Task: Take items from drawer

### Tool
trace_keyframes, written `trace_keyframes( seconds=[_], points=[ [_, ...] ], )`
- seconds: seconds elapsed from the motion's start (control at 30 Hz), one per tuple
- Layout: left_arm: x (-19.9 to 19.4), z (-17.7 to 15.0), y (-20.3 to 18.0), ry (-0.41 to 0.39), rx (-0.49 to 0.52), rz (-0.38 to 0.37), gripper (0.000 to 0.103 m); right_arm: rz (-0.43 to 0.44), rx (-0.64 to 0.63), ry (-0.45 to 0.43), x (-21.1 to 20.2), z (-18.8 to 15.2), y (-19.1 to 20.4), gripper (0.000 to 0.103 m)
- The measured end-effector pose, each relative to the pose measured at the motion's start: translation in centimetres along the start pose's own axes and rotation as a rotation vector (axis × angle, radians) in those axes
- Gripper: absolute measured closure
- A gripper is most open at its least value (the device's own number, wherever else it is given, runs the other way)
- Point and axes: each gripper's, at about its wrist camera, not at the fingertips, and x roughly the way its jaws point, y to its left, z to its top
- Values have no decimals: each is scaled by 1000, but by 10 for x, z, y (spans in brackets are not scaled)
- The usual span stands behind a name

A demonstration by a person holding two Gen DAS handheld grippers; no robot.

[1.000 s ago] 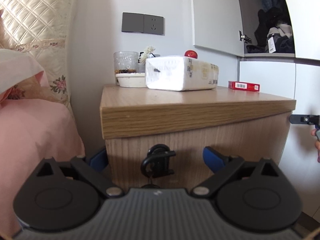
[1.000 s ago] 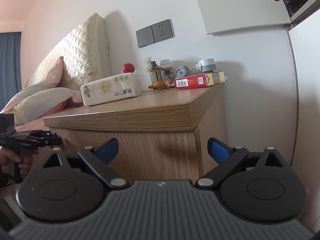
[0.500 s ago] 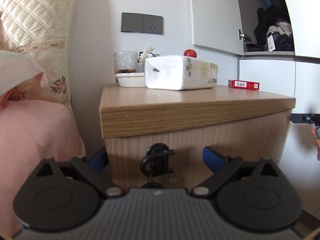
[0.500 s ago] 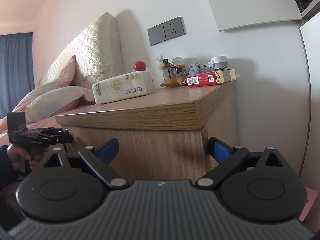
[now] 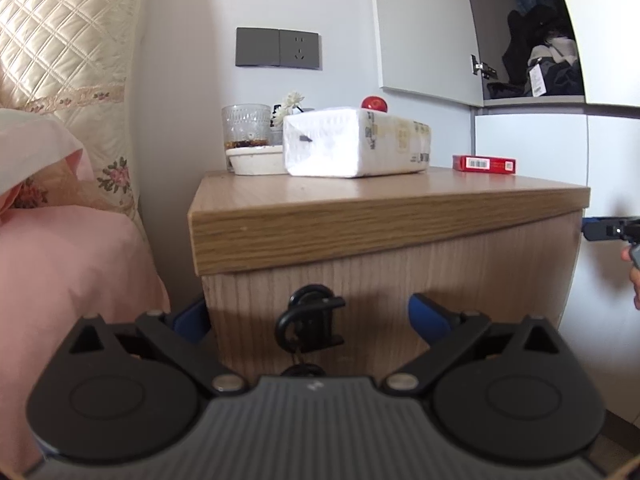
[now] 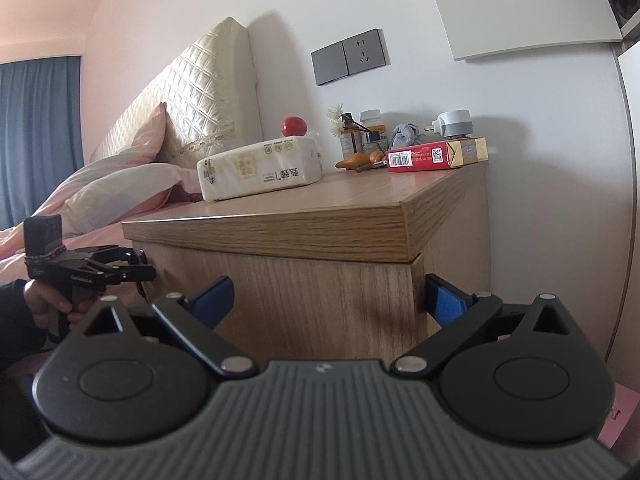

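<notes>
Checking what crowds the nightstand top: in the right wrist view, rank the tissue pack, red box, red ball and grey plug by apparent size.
1. Tissue pack
2. Red box, though it lies end-on toward the camera, so its rank against the pack is unsure
3. Grey plug and red ball look about alike; not ranked.

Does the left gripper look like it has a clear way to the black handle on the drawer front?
Probably yes. The left gripper is open, and the black handle sits between its fingers with nothing in front of it on the drawer front.
</notes>
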Motion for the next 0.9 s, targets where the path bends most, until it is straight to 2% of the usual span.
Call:
trace_keyframes(
  seconds=[0.47, 0.9],
  points=[
    [-16, -6, -5, -17, -10, -4, 1, 79, -33, 21, -12, 0, 1, 0],
    [-42, -11, -14, -30, -30, 1, 1, 97, -71, 44, -32, -4, 17, 0]
  ],
)
